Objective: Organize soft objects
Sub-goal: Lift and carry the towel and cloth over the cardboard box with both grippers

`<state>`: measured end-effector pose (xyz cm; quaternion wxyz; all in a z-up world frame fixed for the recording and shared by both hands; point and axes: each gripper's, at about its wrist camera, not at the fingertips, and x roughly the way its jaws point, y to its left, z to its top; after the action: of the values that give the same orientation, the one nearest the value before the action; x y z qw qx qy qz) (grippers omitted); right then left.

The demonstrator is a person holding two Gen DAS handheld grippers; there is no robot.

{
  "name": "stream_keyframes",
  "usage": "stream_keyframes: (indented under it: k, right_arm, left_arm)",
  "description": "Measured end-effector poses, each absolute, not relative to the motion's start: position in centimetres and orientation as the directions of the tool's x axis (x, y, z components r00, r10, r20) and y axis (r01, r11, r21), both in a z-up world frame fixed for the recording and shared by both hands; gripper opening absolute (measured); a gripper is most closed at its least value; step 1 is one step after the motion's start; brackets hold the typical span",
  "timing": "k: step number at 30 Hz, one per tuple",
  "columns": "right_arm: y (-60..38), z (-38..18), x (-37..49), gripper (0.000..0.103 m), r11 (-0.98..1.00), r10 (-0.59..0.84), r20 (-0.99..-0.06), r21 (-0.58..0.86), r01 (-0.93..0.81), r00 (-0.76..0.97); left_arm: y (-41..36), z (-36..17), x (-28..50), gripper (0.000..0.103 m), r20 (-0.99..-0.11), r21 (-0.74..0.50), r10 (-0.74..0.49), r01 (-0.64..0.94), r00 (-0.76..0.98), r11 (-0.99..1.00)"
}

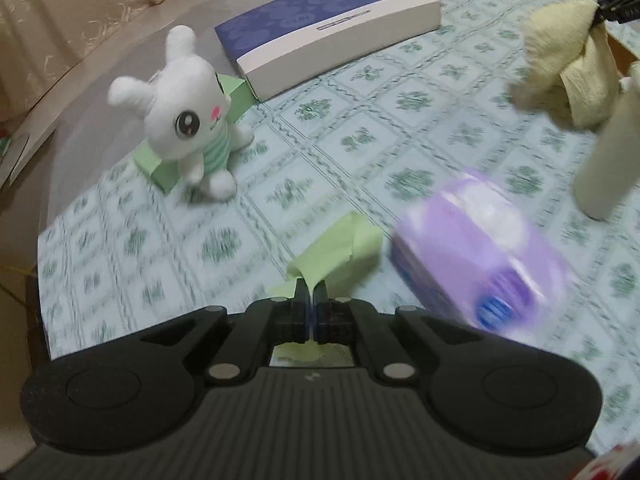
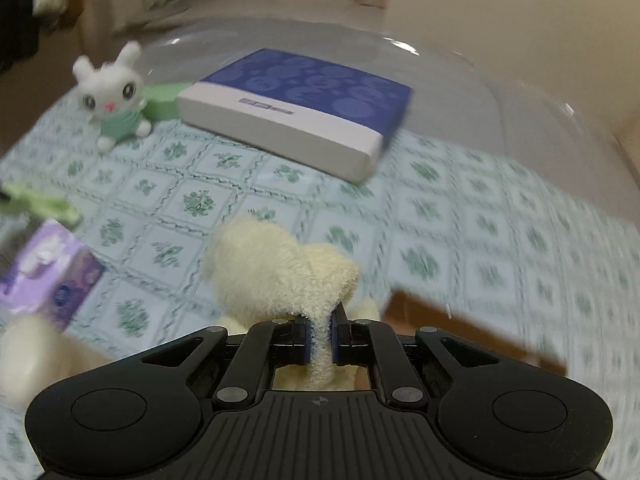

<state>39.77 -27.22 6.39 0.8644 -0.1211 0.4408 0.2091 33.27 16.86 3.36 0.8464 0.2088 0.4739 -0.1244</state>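
Observation:
My left gripper (image 1: 310, 300) is shut on a light green cloth (image 1: 340, 246), which hangs off the table over the patterned tablecloth (image 1: 320, 128). My right gripper (image 2: 322, 320) is shut on a fluffy cream towel (image 2: 276, 268) and holds it in the air; the same cream towel (image 1: 560, 64) shows at the top right of the left wrist view. A white plush bunny (image 1: 188, 116) in a green striped shirt sits against a green block (image 1: 160, 168) at the far left. The bunny (image 2: 114, 92) also appears far left in the right wrist view.
A flat blue and white box (image 1: 332, 32) lies at the back of the table, also seen as the box (image 2: 296, 108). A purple tissue pack (image 1: 480, 256) lies near the front. A cream cylinder (image 1: 612, 148) stands at the right. A brown cardboard edge (image 2: 472, 328) shows below right.

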Motion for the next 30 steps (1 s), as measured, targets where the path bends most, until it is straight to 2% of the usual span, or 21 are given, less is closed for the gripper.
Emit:
stream_keyframes:
  k: [7, 16, 22, 30]
  right_arm:
    - [-30.4, 9.8, 29.8, 0.008, 0.927, 0.266, -0.774, 0.043, -0.372, 0.575]
    - [-32.5, 12.3, 17.8, 0.008, 0.925, 0.317, -0.704, 0.083, -0.370, 0.635]
    - [-33.5, 11.9, 12.3, 0.008, 0.932, 0.297, -0.684, 0.054, -0.359, 0.666]
    - [-38.0, 11.5, 9.3, 0.008, 0.961, 0.233, -0.672, 0.046, -0.274, 0.703]
  left_arm:
    - [15.1, 6.1, 24.0, 0.001, -0.830, 0.200, -0.054, 0.385, 0.556, 0.901]
    - [11.3, 8.4, 13.9, 0.001, -0.780, 0.216, -0.076, 0.382, 0.621, 0.899]
    - [8.3, 8.4, 9.4, 0.001, -0.748, 0.162, -0.136, 0.376, 0.650, 0.912]
    - [1.8, 8.3, 6.4, 0.001, -0.729, 0.115, -0.239, 0.459, 0.642, 0.881]
